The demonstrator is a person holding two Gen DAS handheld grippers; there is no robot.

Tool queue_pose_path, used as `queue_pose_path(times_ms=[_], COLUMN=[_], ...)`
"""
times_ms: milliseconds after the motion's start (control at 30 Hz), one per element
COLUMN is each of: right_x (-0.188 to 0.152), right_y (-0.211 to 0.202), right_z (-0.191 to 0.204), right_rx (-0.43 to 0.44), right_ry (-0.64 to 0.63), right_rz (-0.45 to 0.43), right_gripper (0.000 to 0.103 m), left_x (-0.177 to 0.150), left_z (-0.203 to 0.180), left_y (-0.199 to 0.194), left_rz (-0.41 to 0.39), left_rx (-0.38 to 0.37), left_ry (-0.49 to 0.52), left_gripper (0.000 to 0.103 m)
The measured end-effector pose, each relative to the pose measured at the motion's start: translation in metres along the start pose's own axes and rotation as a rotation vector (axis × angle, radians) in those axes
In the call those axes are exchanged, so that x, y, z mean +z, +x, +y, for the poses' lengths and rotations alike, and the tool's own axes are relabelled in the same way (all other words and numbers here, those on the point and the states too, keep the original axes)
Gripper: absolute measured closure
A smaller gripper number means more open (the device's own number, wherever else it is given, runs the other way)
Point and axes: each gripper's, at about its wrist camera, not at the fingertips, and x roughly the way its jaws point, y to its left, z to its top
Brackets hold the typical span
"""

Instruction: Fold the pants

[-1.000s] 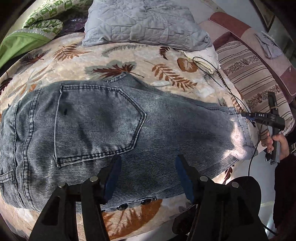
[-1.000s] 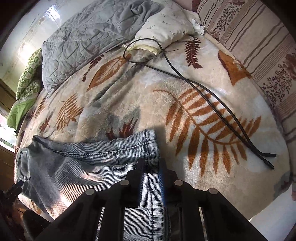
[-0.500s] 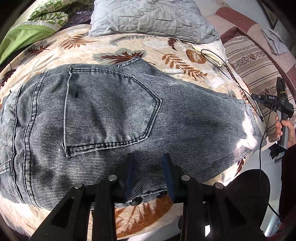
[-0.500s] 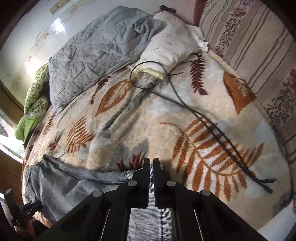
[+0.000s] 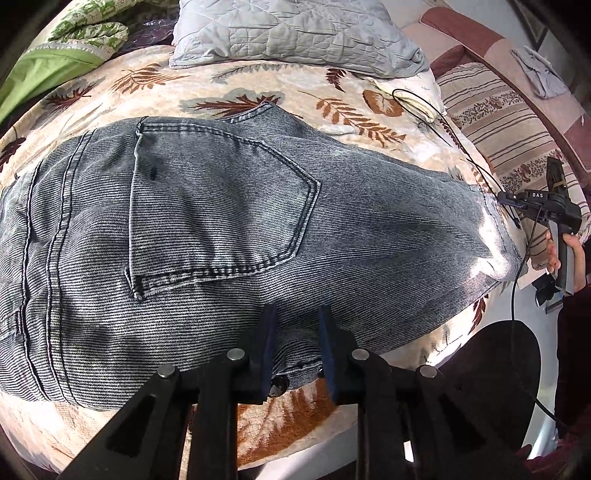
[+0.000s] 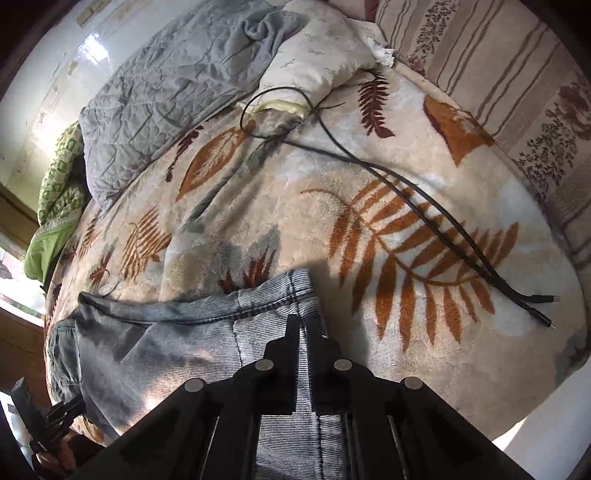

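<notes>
Grey-blue jeans (image 5: pixel 229 221) lie flat on the leaf-print blanket (image 5: pixel 258 85), back pocket up, waist to the left, leg end to the right. My left gripper (image 5: pixel 295 332) is shut on the near edge of the jeans by the button fly. My right gripper (image 6: pixel 303 325) is shut on the jeans (image 6: pixel 207 325) at the leg hem. The right gripper also shows in the left wrist view (image 5: pixel 508 201) at the far right end of the jeans.
A grey quilted pillow (image 5: pixel 295 33) and a cream pillow (image 6: pixel 325 55) lie at the back. A black cable (image 6: pixel 424 199) runs across the blanket. A green cover (image 5: pixel 55 62) lies far left. A striped mattress (image 6: pixel 517 74) borders the right. The bed edge is close below.
My left gripper's jaws closed from wide open onto the jeans' near edge. My right gripper stayed shut on the hem and shifted a little with it.
</notes>
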Motion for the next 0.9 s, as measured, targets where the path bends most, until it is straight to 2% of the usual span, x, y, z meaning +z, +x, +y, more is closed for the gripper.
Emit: queue_pose_path(times_ms=[100,167,233,267,300,367,433,533,633,667,700,733,767,800,833,900], right_x=[-0.004,-0.01,-0.014,-0.015,-0.015,-0.014,-0.012,-0.01,-0.008,-0.008,-0.007,-0.007,-0.007,-0.007,-0.006,-0.003], right_y=[-0.02,-0.036,-0.039,-0.036,-0.031,-0.017,-0.007,0.008,0.02,0.024,0.029,0.034,0.035,0.034,0.032,0.025], right_z=[-0.012,-0.01,-0.004,-0.003,-0.004,-0.01,-0.011,-0.007,0.003,0.005,0.007,0.009,0.012,0.015,0.016,0.016], right_rx=[0.18,0.217,0.198,0.186,0.184,0.155,0.11,0.07,0.0,0.002,0.001,-0.021,-0.043,-0.037,-0.061,-0.079], right_ry=[0.041,0.012,-0.036,-0.041,-0.031,-0.001,-0.008,-0.038,-0.081,-0.093,-0.101,-0.111,-0.132,-0.152,-0.161,-0.162], right_rz=[-0.081,-0.165,-0.19,-0.184,-0.163,-0.105,-0.074,-0.023,0.005,0.011,0.026,0.042,0.042,0.038,0.032,0.016], right_gripper=[0.096,0.077,0.005,0.003,0.003,0.003,0.004,0.013,0.026,0.031,0.044,0.053,0.056,0.068,0.075,0.083], left_x=[0.0,0.001,0.001,0.001,0.001,0.0,0.0,-0.002,-0.005,-0.006,-0.007,-0.008,-0.007,-0.006,-0.004,0.001], left_z=[0.0,0.001,0.001,0.001,0.0,-0.005,-0.015,-0.038,-0.056,-0.059,-0.061,-0.062,-0.061,-0.06,-0.057,-0.049], left_y=[0.001,0.001,0.0,0.0,0.0,0.0,0.001,0.008,0.018,0.019,0.021,0.021,0.021,0.019,0.016,0.012], left_rz=[-0.006,-0.01,-0.019,-0.022,-0.025,-0.031,-0.036,-0.029,-0.013,-0.009,-0.005,-0.002,-0.002,-0.004,-0.007,-0.003], left_rx=[0.003,0.0,-0.003,-0.003,-0.007,-0.033,-0.048,0.009,0.105,0.128,0.144,0.152,0.149,0.135,0.115,0.075], left_ry=[-0.007,-0.026,-0.044,-0.051,-0.056,-0.066,-0.058,0.018,0.108,0.129,0.146,0.155,0.154,0.143,0.126,0.088], left_gripper=[0.081,0.081,0.08,0.078,0.073,0.057,0.029,0.01,0.005,0.005,0.005,0.005,0.005,0.005,0.005,0.005])
